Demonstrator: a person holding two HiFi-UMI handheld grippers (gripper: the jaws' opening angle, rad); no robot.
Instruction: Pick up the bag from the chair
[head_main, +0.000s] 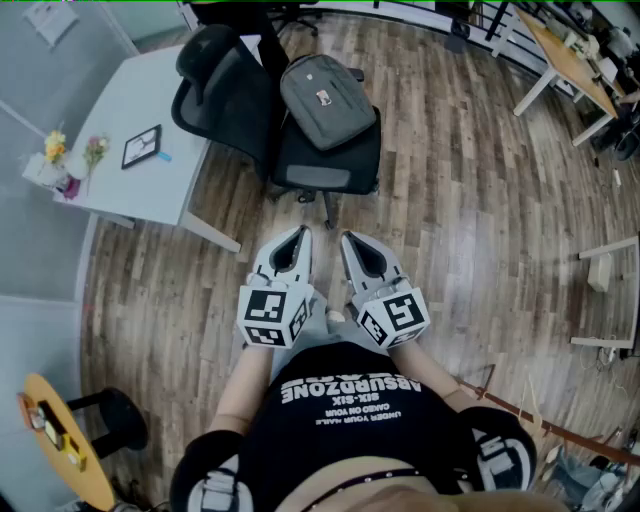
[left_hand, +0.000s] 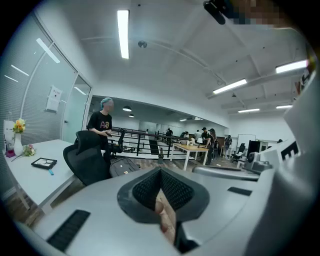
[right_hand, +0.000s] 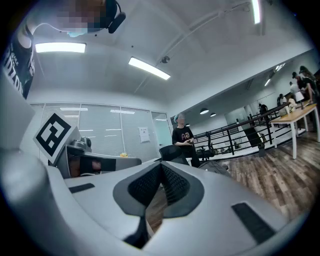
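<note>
Close to the chest, left hand-held gripper (head_main: 298, 240) and right hand-held gripper (head_main: 352, 245) sit side by side, jaws shut and empty. Straight ahead, well apart, the bag (head_main: 327, 100) lies on the chair (head_main: 225, 95) seat, its long axis running away, about equally near both. A bench (head_main: 130, 120) crowds the left; open floor (head_main: 480, 200) lies to the right.

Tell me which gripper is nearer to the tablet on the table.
Left. The left gripper is below and right of the tablet in the head view; the right gripper lies farther right.
</note>
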